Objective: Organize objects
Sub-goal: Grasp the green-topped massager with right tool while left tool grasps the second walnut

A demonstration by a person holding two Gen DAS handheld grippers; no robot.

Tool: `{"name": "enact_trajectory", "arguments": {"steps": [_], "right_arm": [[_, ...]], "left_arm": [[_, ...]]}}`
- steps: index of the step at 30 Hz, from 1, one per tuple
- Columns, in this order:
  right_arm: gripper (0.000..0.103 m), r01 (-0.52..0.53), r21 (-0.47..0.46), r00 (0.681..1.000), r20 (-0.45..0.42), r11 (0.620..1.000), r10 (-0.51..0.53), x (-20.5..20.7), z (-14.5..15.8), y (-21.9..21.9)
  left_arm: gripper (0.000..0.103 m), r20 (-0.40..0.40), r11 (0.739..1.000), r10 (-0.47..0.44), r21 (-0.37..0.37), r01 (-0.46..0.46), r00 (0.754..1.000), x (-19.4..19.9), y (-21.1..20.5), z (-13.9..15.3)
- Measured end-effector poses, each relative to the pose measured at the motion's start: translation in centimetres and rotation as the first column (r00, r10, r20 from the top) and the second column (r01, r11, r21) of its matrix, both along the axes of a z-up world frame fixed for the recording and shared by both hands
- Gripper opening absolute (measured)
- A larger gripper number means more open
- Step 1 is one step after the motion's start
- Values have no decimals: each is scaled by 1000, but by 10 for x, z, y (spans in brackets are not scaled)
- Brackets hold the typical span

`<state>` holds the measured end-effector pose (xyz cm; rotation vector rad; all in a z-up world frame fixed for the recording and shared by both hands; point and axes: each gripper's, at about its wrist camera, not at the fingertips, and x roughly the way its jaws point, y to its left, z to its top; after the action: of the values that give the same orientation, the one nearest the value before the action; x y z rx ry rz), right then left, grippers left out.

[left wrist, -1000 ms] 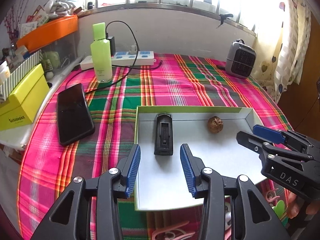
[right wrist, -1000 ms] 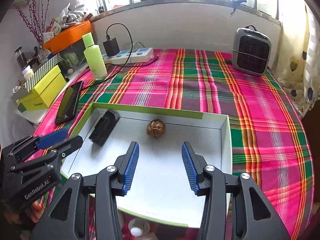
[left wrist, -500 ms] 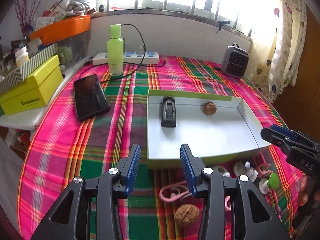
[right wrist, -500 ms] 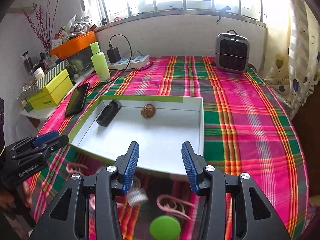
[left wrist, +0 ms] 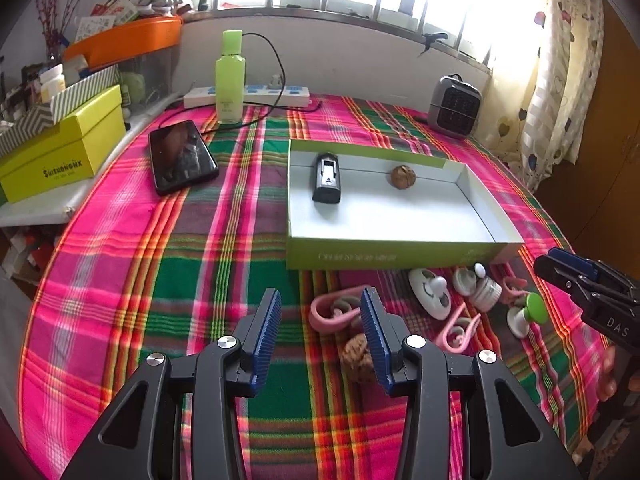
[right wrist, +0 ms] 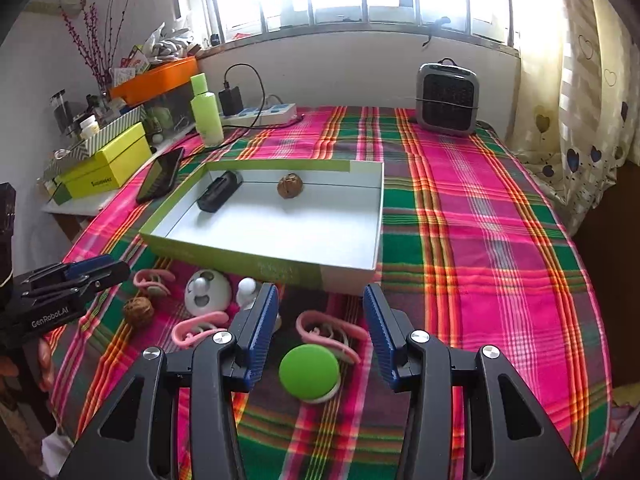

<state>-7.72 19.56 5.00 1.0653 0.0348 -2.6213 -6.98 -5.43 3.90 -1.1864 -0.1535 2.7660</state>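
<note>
- Both grippers have drawn back from over the tray [left wrist: 400, 256] toward the near edge of the table; the small things in front of the tray, hidden a second ago, now show.
- Left gripper [left wrist: 320, 328] hangs over the plaid cloth [left wrist: 160, 280] with its jaws apart and nothing between them.
- Right gripper [right wrist: 320, 322] likewise stands with jaws apart and empty; a green-topped piece [right wrist: 310, 372] lies on the cloth below the gap, not touched by the pads.
- Tray sits mid-table, holding a black clip-like piece [left wrist: 327, 178] at its far left and a walnut [left wrist: 403, 176] near the far wall, the two well apart.
- A second walnut [left wrist: 358, 358] lies on the cloth just beside the left gripper's right finger, partly hidden behind it.
- Pink hooks [left wrist: 336, 314] lie scattered in front of the tray, together with a white round piece [left wrist: 430, 292] and a small white cap [left wrist: 480, 284].
- In the right wrist view one pink hook [right wrist: 328, 334] lies between the gripper's fingers, just beyond the green-topped piece.
- Phone [left wrist: 182, 160] lies left of the tray; green bottle [left wrist: 230, 78] stands upright behind it, near the power strip [left wrist: 256, 94].
- Heater [right wrist: 447, 98] stands at the far right of the table.
</note>
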Motion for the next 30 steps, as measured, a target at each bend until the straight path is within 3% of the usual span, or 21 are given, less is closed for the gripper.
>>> {"name": "enact_trajectory", "arguments": {"steps": [17, 30], "right_arm": [[46, -12, -32, 1000, 28, 999, 12, 26, -23, 11], [46, -31, 15, 998, 55, 999, 30, 25, -35, 2]], "left_arm": [[45, 36, 998, -44, 42, 43, 998, 19, 7, -13], [45, 60, 998, -62, 26, 61, 996, 17, 16, -22]]}}
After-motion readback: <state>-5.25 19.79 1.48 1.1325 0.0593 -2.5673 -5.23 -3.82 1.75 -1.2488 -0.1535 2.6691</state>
